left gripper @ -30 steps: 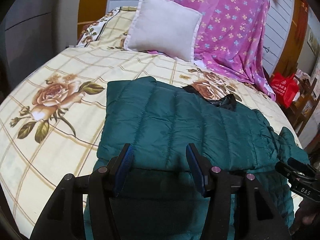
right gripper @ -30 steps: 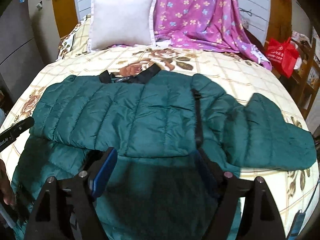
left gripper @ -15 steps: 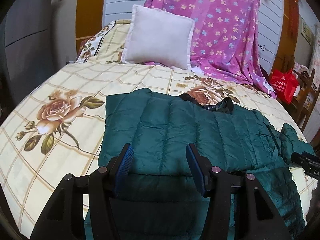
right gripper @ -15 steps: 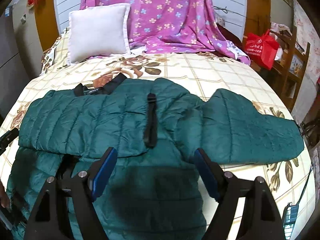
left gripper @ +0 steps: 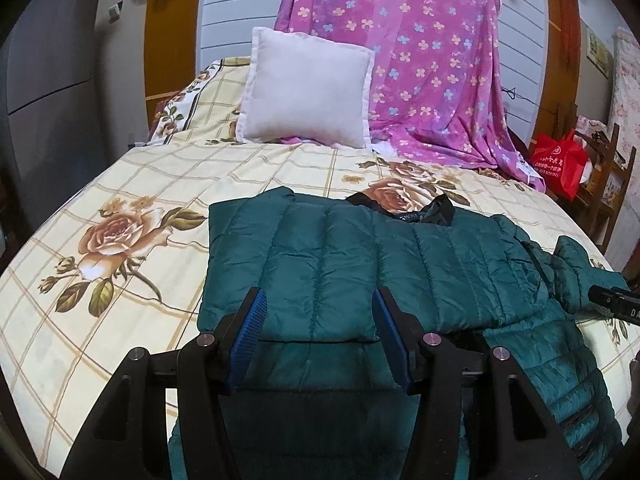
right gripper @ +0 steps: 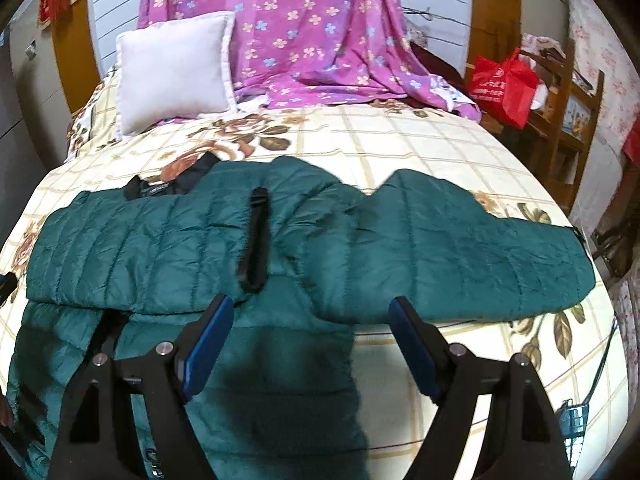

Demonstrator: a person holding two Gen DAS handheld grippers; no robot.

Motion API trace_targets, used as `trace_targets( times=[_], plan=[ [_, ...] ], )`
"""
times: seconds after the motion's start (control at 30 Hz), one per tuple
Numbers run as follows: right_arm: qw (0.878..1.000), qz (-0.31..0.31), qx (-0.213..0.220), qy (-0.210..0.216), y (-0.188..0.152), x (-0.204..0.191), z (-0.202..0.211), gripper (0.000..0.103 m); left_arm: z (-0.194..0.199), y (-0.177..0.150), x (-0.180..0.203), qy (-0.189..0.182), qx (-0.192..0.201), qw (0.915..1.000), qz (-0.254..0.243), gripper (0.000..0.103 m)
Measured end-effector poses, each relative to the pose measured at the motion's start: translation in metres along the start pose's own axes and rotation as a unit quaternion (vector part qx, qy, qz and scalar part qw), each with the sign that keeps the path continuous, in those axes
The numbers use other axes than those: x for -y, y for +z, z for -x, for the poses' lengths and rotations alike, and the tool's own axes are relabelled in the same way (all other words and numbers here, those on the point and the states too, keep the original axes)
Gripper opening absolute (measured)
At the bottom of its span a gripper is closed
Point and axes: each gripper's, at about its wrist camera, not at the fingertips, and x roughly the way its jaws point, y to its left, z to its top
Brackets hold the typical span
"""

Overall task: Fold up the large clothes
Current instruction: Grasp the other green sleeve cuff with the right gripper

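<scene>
Hovering over green puffer jacket point(right gripper: 168, 240) at lower centre of frame, left gripper point(left gripper: 318, 334) and right gripper point(right gripper: 310, 344) both released, empty; right sleeve point(right gripper: 472, 248) spread for next fold.

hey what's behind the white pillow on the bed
Behind the white pillow hangs a purple flowered sheet, draped over something it fully covers, against a white slatted wall. What lies directly behind the pillow is hidden.
</scene>
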Motion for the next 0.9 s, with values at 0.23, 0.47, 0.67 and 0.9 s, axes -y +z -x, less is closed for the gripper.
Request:
trace_targets(
  times=[0.23,0.47,0.67,0.9],
  plan=[
    [1.000,-0.019,0.008,-0.021,0.005,0.029,0.002,0.083,0.004,0.002,0.004,0.000,0.024,0.9997,-0.005,0.036],
    [0.998,-0.040,0.013,-0.040,0.007,0.063,-0.001,0.084,0.004,0.002,0.009,-0.008,0.029,0.9995,-0.013,0.036],
    [0.992,-0.095,0.020,-0.077,0.010,0.122,-0.007,0.084,0.015,0.002,0.018,-0.054,0.047,0.9970,-0.029,0.036],
    [0.974,-0.176,0.002,-0.146,0.005,0.215,-0.033,0.089,0.017,0.003,0.022,-0.056,0.052,0.9965,-0.036,0.036]
  ],
)
